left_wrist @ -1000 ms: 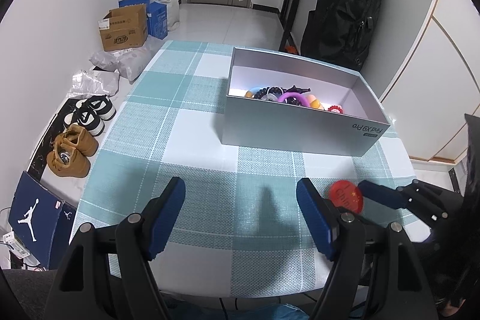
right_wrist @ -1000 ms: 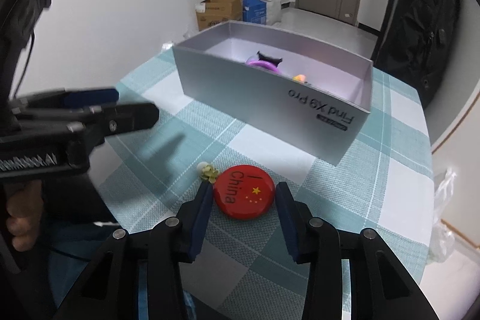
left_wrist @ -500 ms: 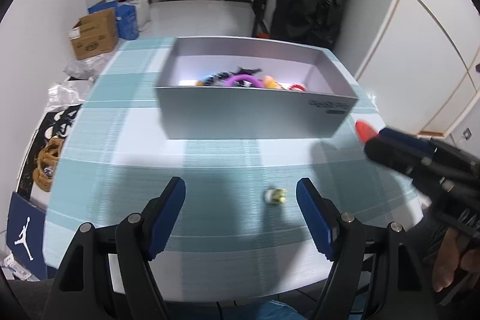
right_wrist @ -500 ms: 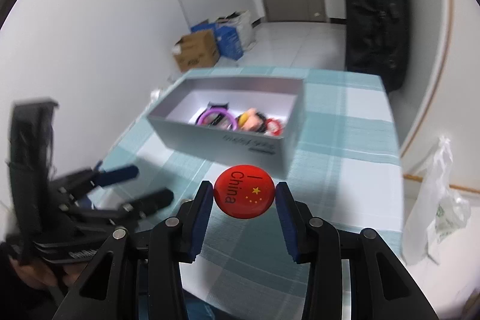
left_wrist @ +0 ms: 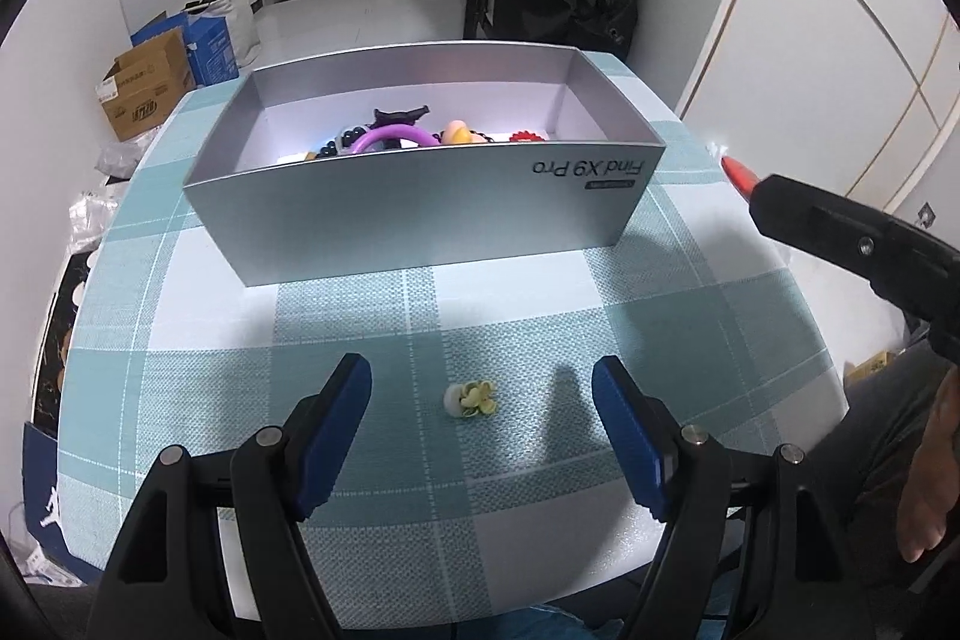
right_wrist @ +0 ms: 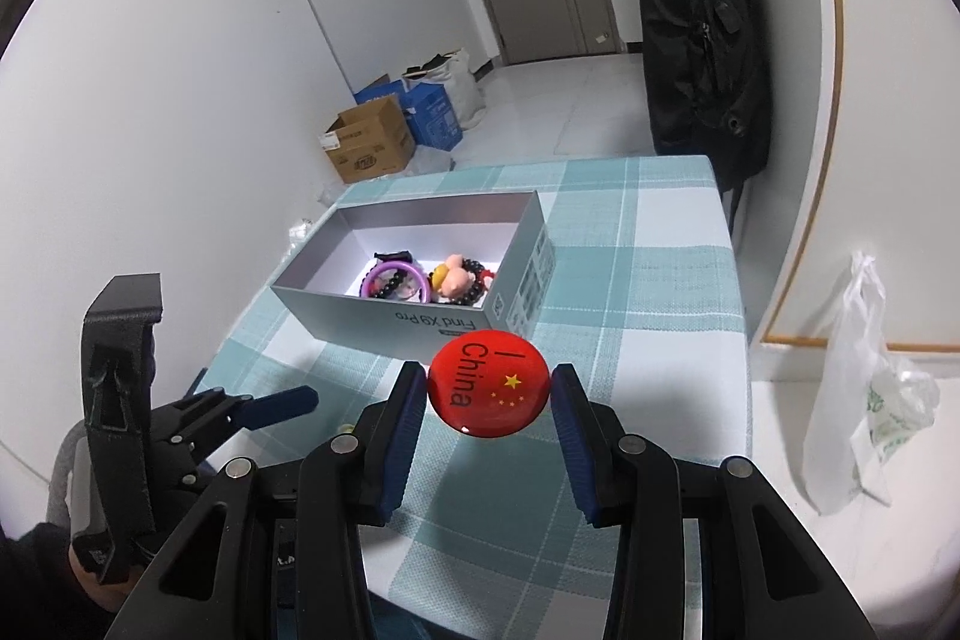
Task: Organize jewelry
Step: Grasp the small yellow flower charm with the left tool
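My right gripper (right_wrist: 489, 391) is shut on a round red badge (right_wrist: 489, 382) marked "China" and holds it high above the table, short of the box. The badge's edge shows in the left wrist view (left_wrist: 739, 175). A grey open box (left_wrist: 420, 214) holds several trinkets, among them a purple ring (left_wrist: 396, 137); the box also shows in the right wrist view (right_wrist: 390, 310). My left gripper (left_wrist: 480, 397) is open, low over the table, with a small yellow-green flower piece (left_wrist: 470, 398) lying between its fingers.
The table has a teal checked cloth (left_wrist: 336, 316). A black backpack (right_wrist: 702, 22) hangs by the wall. Cardboard boxes (right_wrist: 372, 145) stand on the floor. A white plastic bag (right_wrist: 864, 388) hangs at the right of the table.
My right gripper lifted the red badge off the table and rose high. My left gripper swung toward the box and the flower piece now lies between its fingers.
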